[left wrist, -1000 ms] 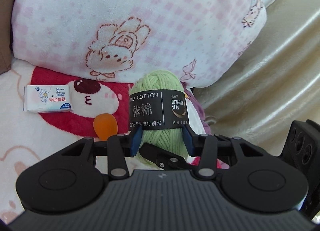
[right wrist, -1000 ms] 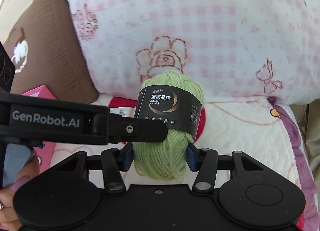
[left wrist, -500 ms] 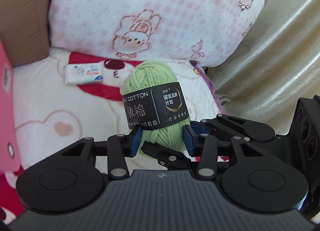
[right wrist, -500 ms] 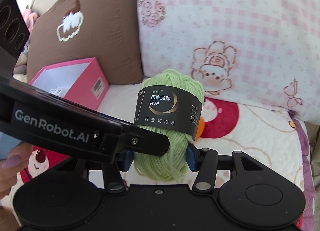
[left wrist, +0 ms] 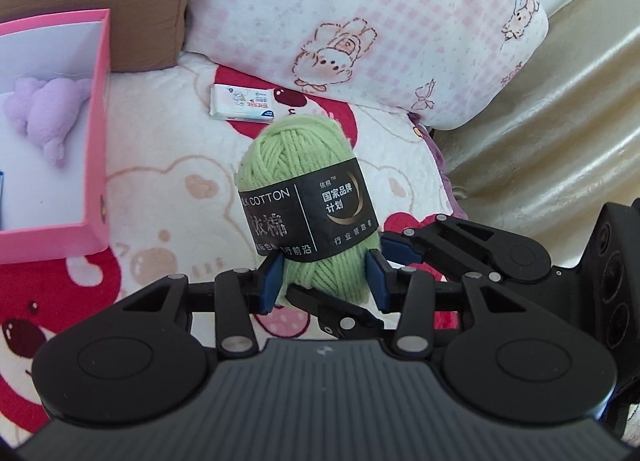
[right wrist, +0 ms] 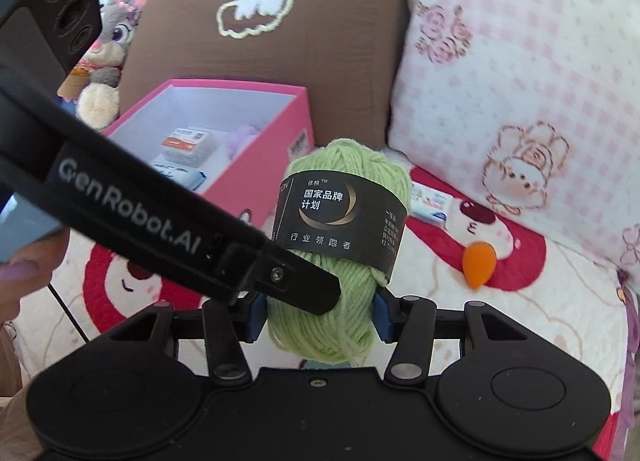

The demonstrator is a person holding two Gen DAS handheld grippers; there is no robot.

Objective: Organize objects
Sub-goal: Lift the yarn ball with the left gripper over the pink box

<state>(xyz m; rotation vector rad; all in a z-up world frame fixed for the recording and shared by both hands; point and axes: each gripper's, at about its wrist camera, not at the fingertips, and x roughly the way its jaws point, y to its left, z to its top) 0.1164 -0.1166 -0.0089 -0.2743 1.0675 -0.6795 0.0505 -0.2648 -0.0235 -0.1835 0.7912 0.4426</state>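
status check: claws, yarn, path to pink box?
Left claw and right claw both shut on green yarn ball. Yarn held above blanket. Pink box open, nothing blocking the way.

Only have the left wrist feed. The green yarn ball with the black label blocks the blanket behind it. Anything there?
Observer: Yes. A small orange teardrop-shaped piece lies on the cartoon-print blanket, right of the green yarn ball.
Operator: What's in the pink cardboard box besides the purple plush toy?
Observer: A white packet with an orange label.
Operator: Is the right hand-held gripper on the ball?
Observer: Yes. Both blue pads press its lower end.
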